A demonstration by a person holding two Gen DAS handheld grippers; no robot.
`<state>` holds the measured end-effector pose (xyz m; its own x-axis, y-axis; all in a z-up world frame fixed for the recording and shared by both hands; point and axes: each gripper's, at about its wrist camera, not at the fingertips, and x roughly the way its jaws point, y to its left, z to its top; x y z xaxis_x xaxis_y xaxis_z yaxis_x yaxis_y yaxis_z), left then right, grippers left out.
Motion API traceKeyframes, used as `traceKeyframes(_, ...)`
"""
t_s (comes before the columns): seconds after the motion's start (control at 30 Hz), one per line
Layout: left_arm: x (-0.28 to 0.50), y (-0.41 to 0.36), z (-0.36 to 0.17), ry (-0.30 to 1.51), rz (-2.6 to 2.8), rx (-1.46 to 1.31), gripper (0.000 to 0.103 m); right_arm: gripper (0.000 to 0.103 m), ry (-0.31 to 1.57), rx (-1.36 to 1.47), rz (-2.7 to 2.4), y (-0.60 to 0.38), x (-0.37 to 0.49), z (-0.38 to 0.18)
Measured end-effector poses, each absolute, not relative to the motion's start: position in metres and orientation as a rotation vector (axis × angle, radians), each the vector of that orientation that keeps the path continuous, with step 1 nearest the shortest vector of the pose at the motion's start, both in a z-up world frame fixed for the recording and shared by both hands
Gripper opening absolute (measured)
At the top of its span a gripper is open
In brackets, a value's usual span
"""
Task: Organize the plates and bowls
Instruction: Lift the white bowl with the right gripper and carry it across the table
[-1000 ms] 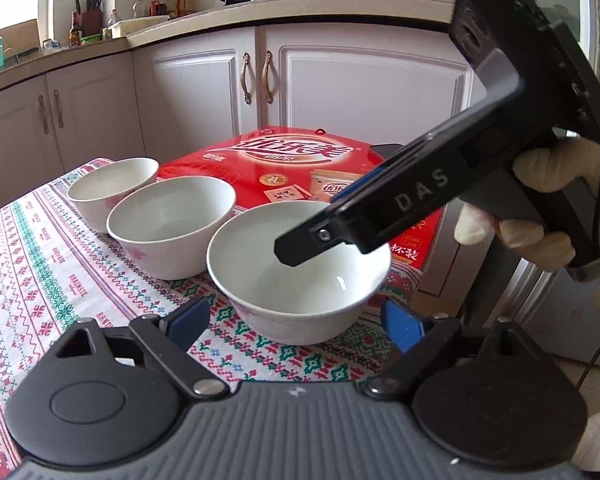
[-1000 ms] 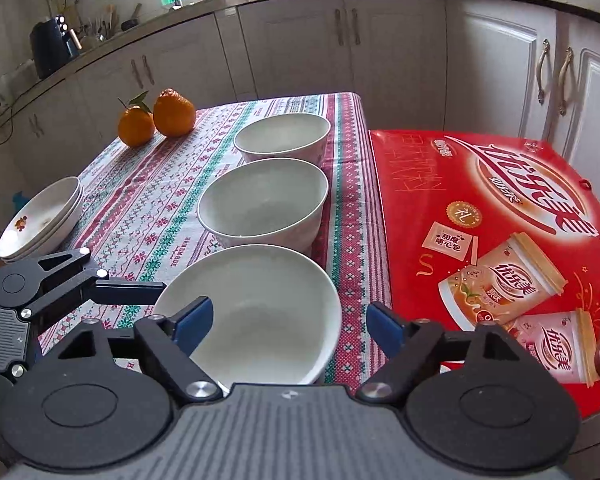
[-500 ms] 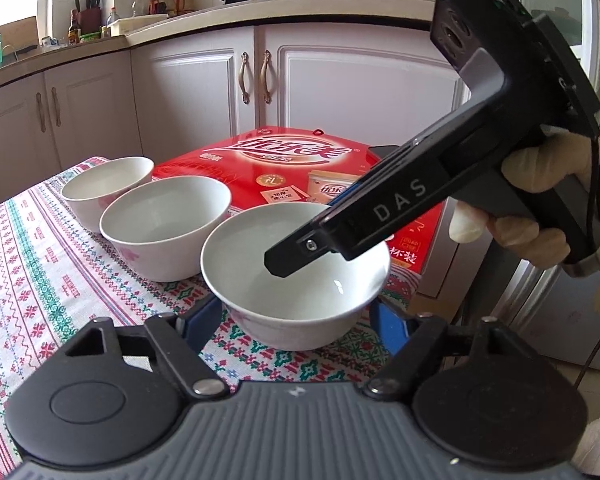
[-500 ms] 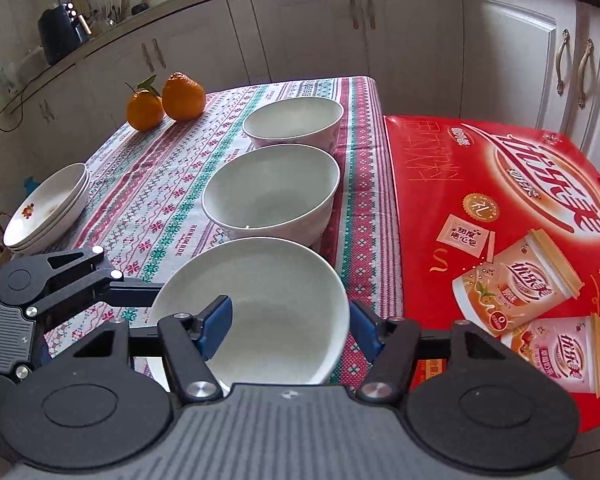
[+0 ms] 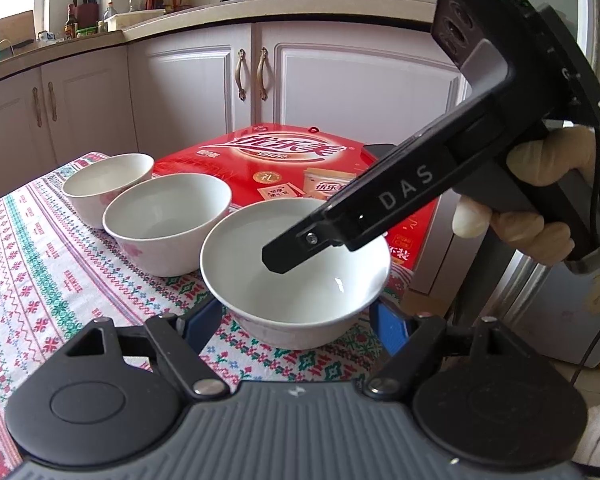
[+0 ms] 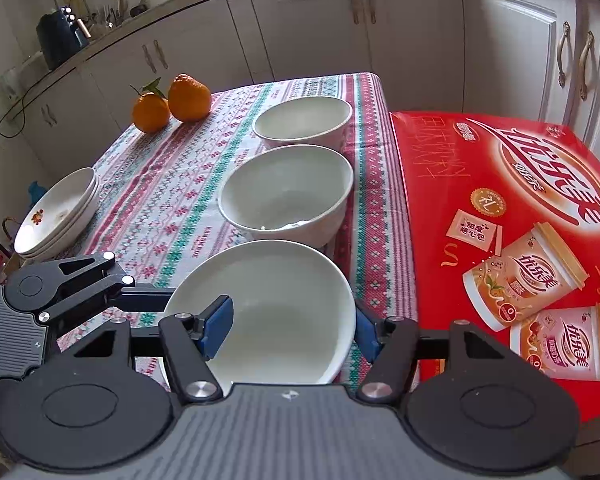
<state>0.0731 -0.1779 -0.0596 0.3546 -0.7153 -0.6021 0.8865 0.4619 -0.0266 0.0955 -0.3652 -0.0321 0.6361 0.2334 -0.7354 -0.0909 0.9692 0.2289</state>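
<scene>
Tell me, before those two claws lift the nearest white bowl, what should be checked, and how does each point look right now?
1. Left claw hugging the nearest bowl low on both sides: ok.
2. Right claw closed astride that bowl's rim, one pad inside, one outside: ok.
3. Grip firm enough to lift: cannot tell.
4. Nearest bowl empty, nothing to spill: ok.
5. Gap between it and the middle bowl: cannot tell, they overlap in both views.
</scene>
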Motion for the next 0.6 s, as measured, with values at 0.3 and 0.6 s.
traceKeyframes(0.3, 0.071, -0.149, -0.047, 0.594, -1.02, 0.327, 0.08, 0.069, 0.854, 0.174, 0.244, -0.337, 0.101, -0.023)
traceKeyframes(0.6, 0.076, -0.11, -0.045, 0.618, -0.936, 0.288, 0.08, 0.069, 0.859, 0.139, 0.349, -0.294, 0.121, -0.021)
